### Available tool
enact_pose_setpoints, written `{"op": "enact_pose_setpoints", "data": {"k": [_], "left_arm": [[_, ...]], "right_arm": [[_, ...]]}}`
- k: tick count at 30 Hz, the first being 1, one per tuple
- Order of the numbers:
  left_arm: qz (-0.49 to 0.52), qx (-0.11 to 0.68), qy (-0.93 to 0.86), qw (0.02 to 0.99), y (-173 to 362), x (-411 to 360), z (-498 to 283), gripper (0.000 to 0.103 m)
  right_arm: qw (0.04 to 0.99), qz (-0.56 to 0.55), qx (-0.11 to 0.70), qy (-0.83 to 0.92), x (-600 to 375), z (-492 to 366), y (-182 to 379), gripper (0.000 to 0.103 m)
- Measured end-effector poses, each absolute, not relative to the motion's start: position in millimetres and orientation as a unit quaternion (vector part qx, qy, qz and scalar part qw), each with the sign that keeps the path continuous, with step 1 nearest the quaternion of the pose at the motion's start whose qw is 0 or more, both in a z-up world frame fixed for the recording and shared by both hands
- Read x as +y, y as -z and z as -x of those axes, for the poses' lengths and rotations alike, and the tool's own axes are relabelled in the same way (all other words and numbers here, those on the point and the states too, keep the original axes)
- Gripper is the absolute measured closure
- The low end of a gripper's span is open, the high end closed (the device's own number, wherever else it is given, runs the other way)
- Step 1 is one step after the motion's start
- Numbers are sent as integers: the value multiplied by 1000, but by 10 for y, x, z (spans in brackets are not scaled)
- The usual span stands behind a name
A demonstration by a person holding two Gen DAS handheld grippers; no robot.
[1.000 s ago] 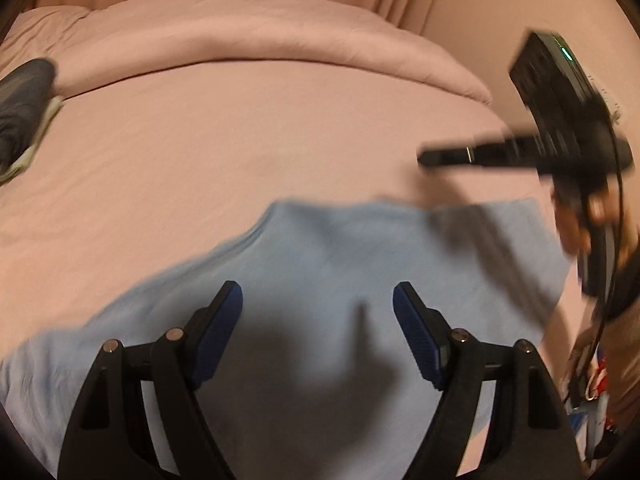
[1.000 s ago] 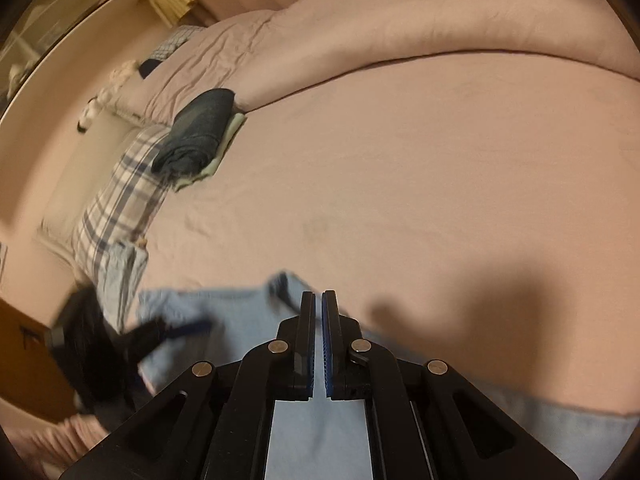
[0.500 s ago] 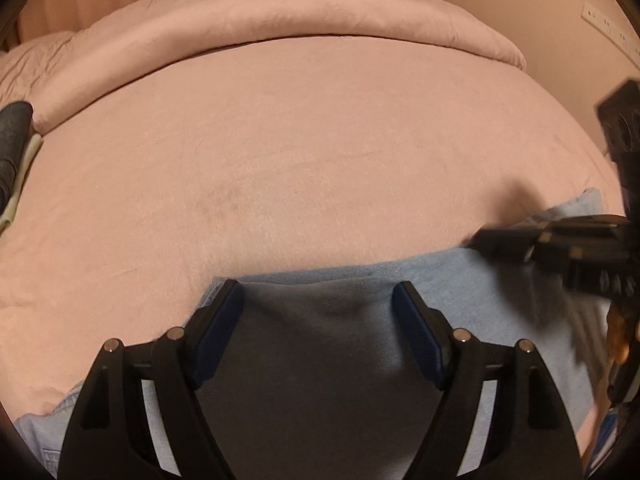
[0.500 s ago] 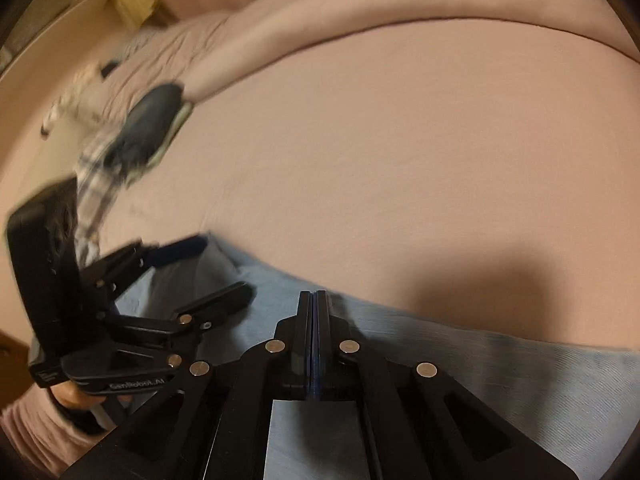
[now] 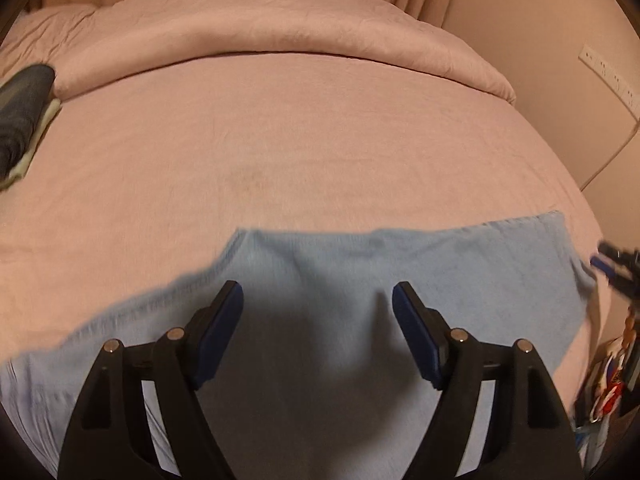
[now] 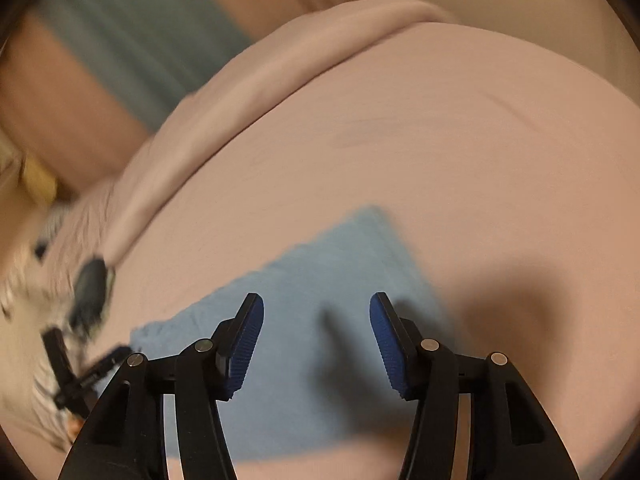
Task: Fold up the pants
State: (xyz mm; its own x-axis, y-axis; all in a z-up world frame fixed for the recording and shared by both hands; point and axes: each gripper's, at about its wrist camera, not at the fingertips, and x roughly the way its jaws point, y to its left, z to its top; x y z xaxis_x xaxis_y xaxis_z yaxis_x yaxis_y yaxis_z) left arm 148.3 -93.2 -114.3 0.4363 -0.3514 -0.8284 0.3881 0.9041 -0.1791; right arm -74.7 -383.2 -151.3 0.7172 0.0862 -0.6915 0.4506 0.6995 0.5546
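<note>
Light blue pants (image 5: 400, 276) lie flat across the near part of the pink bed, in a wide band from left to right. In the right wrist view the pants (image 6: 320, 280) show one squared end. My left gripper (image 5: 318, 304) is open and empty, held above the pants. My right gripper (image 6: 316, 312) is open and empty, also above the pants near that end. The right gripper shows as a blur at the right edge of the left wrist view (image 5: 616, 268). The left gripper shows blurred at the lower left of the right wrist view (image 6: 80, 376).
The pink bedspread (image 5: 280, 140) covers the bed, with a rolled pink duvet (image 5: 260, 36) at the far side. A dark folded garment (image 5: 20, 112) on a pale cloth lies at the far left. A wall with sockets (image 5: 608, 76) stands at the right.
My right gripper has opened and let go of the pants, and swung to face the pant end. The left gripper stayed open and drew back, so more of the pants shows.
</note>
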Motion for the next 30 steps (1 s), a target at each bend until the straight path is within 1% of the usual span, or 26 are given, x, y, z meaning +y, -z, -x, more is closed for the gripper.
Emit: {"op": "enact_pose_setpoints", "data": {"k": [5, 9, 13, 14, 15, 16, 18, 22, 24, 26, 27, 28, 30], "left_arm": [[26, 497, 214, 840, 1162, -864, -1327, 23], [64, 502, 221, 834, 1110, -851, -1158, 21], [53, 512, 222, 828, 1132, -959, -1045, 20], [51, 517, 223, 825, 1155, -980, -1013, 20], [51, 521, 223, 822, 1171, -987, -987, 20], [51, 524, 223, 820, 1185, -1004, -971, 20], [44, 526, 223, 819, 1203, -1019, -937, 20], [31, 535, 218, 816, 1271, -1025, -917, 20], [26, 536, 214, 816, 1294, -1041, -916, 18], [24, 533, 215, 818, 1286, -1057, -905, 16], [24, 534, 215, 817, 1283, -1054, -902, 16], [29, 535, 217, 816, 1267, -1036, -892, 16], [53, 539, 225, 810, 1244, -967, -896, 16]], "right_arm": [[815, -454, 342, 117, -3988, 1301, 1789, 47], [798, -489, 336, 104, -3940, 1314, 1995, 47], [808, -487, 318, 92, -3851, 1108, 1990, 48], [811, -482, 316, 95, -3843, 1026, 1984, 50], [817, -470, 318, 101, -3934, 1088, 2001, 63], [821, -461, 320, 107, -3943, 1067, 1987, 80], [819, -473, 309, 100, -3978, 1055, 1977, 86], [852, -431, 279, 99, -3868, 1142, 1729, 89], [845, -440, 286, 101, -3894, 1146, 1809, 89], [819, -468, 313, 115, -3961, 1122, 2051, 89], [808, -488, 310, 114, -3982, 1127, 2165, 91], [809, -491, 304, 114, -3979, 1130, 2155, 91], [830, -453, 302, 124, -3881, 1073, 1954, 91]]}}
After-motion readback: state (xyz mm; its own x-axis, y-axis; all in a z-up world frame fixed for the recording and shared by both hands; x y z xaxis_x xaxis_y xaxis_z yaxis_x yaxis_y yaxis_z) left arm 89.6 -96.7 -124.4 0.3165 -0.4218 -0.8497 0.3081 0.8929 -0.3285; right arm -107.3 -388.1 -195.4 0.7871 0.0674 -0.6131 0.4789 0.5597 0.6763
